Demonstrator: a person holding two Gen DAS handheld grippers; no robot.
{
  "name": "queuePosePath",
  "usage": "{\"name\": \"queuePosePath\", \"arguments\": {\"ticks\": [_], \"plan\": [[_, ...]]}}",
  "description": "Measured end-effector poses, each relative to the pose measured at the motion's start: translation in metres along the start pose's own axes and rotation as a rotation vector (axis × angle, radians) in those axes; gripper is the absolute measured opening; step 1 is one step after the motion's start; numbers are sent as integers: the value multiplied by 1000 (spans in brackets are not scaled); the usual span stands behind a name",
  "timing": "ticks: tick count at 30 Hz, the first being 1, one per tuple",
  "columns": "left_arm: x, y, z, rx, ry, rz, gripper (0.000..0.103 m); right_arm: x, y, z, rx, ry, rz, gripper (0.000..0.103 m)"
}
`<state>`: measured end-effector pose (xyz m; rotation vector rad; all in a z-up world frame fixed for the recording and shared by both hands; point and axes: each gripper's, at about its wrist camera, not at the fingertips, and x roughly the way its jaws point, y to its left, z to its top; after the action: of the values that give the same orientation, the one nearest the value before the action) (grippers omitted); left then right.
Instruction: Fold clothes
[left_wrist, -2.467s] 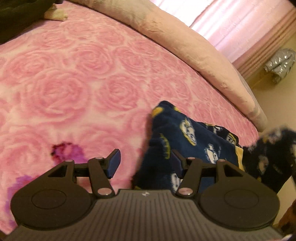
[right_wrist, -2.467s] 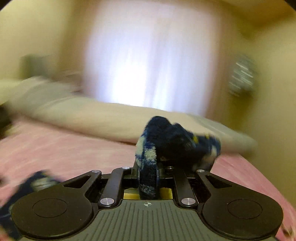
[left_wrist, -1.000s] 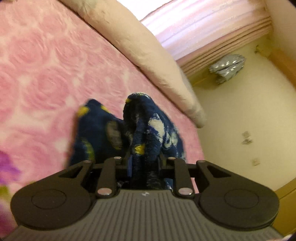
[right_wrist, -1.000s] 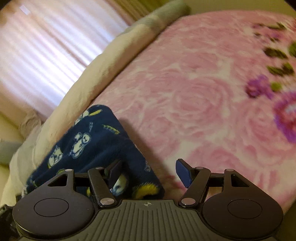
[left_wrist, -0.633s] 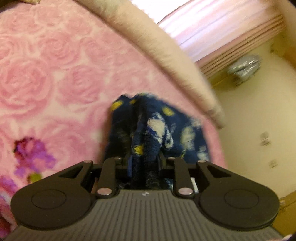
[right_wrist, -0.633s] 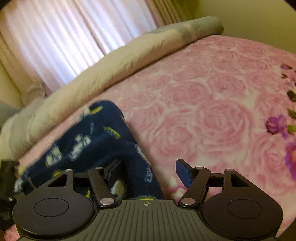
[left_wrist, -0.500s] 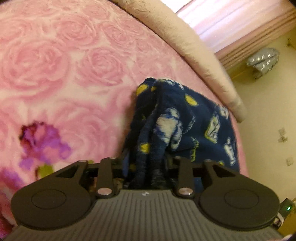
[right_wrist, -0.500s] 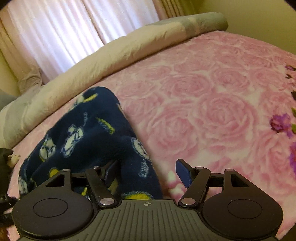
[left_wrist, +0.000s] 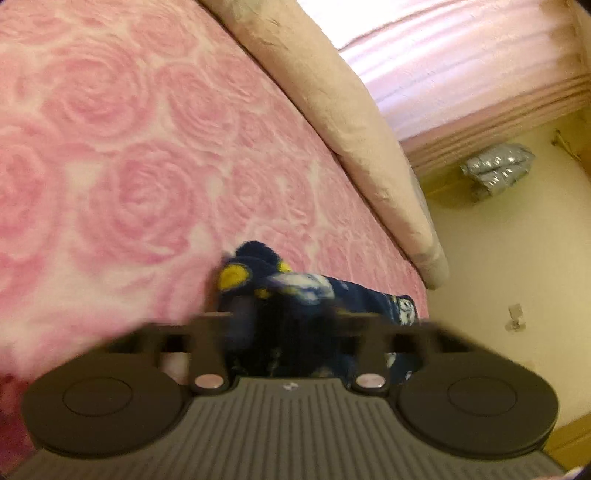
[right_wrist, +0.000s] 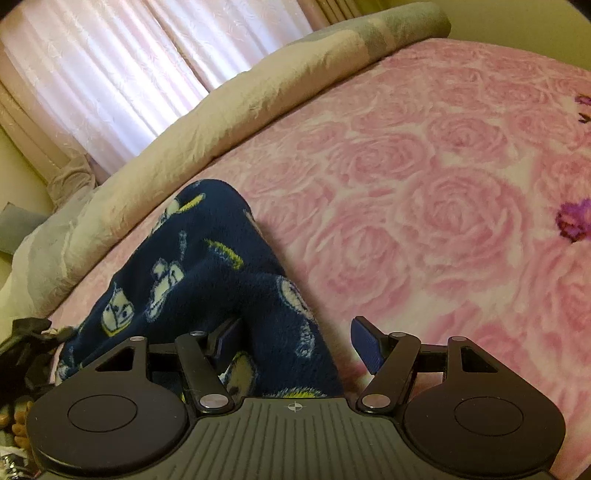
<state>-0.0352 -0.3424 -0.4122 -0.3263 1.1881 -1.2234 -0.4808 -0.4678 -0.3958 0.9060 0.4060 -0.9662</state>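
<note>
The fleece (right_wrist: 207, 280) lies doubled on the bedspread (right_wrist: 424, 177), beside the quilt (right_wrist: 258, 92). The left gripper (left_wrist: 284, 314) is clamped on a bunch of it; the right gripper (right_wrist: 295, 341) stands released at its edge. It looks partly folded, bunched end unflattened.

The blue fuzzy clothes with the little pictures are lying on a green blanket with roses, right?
Not quite: the blanket is pink, not green. The right wrist view shows the blue fuzzy clothes lying on pink roses, with the right tool open above them. The rest is right.
</note>
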Motion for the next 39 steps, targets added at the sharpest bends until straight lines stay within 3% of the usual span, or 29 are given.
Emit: {"name": "queuePosePath", "arguments": {"ticks": [5, 7, 9, 10, 11, 15, 19, 24, 25, 26, 30, 34, 36, 39], "plan": [[-7, -16, 0, 172, -97, 39, 11, 2, 2, 3, -14, 0, 5, 68], [5, -11, -4, 198, -65, 111, 13, 7, 3, 1, -18, 6, 14, 68], [13, -4, -8, 176, -45, 154, 25, 12, 6, -2, -19, 11, 15, 68], [16, -1, -9, 162, -41, 174, 40, 13, 8, -2, -22, 9, 12, 68], [15, 1, -10, 138, -42, 183, 46, 13, 8, -2, -25, 8, 12, 68], [-12, 8, -14, 2, -30, 111, 47, 9, 6, -3, -24, 6, 18, 68], [-51, 7, -44, -17, 3, 93, 58, 2, 2, -6, 2, 0, 34, 68], [-67, 5, -73, -45, 61, 53, 56, -4, 0, -14, 25, -4, 50, 68], [-68, 3, -76, -21, 60, 48, 41, -5, 2, -15, 25, -3, 52, 68], [-70, -2, -78, 17, 57, 54, 18, -6, 3, -16, 25, -2, 53, 68], [-73, -8, -86, 140, 72, 105, 17, -11, 8, -20, -15, -4, 29, 68], [-72, -15, -92, 210, 83, 205, 41, -10, 1, -24, -1, 23, 30, 68], [-80, -29, -92, 263, 44, 241, 40, -16, 4, -24, -21, 11, 25, 68], [-103, -59, -91, 341, -85, 250, 31, -35, 13, -23, -91, -64, 4, 67]]}}
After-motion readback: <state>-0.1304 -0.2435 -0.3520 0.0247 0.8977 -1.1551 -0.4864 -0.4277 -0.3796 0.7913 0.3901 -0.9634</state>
